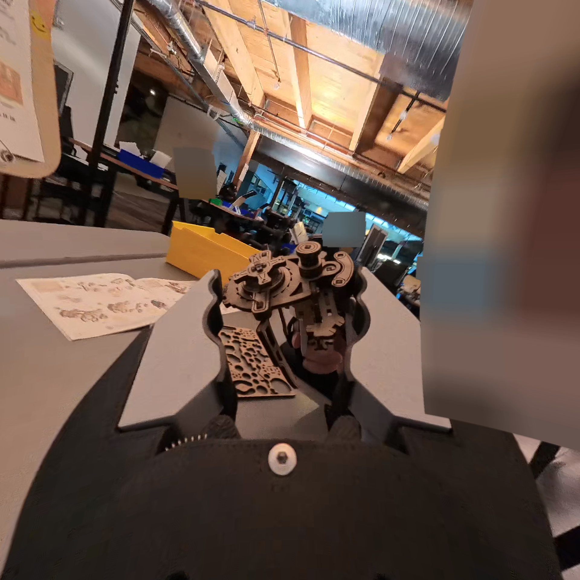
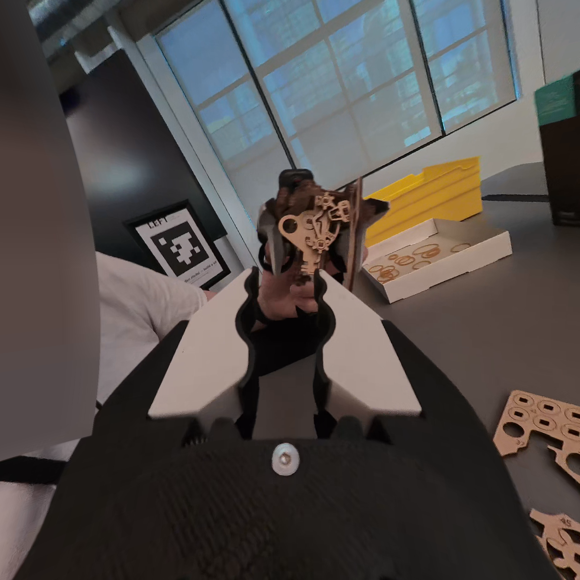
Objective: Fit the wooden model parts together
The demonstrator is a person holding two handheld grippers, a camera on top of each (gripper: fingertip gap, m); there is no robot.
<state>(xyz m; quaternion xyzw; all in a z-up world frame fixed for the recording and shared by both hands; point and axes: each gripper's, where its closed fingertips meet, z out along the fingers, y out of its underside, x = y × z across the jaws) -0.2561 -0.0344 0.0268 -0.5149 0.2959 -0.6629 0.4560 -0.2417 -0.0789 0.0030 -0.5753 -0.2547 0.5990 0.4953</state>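
A dark wooden gear model [image 1: 266, 282] is held up in the air between the grey fingertips of my left gripper [image 1: 288, 282], which is shut on it. In the right wrist view the same model [image 2: 309, 232] faces me, flanked by the left gripper's grey fingers [image 2: 272, 248] with a hand behind. My right gripper [image 2: 287, 277] is open. Its tips sit at the model's lower end, and the model's thin stem [image 2: 306, 270] lies close to the right fingertip [image 2: 323, 282] with a clear gap to the other.
On the grey table [image 1: 62, 376] lie a punched-out wooden sheet [image 1: 251, 361], an instruction booklet [image 1: 94, 301] and a yellow bin [image 1: 201, 251]. The right wrist view shows a white tray [image 2: 439, 279] of rubber bands, the yellow bin [image 2: 439, 194] and part sheets [image 2: 539, 430]. The gap from one gripper's tips to the other's is roughly 6 cm.
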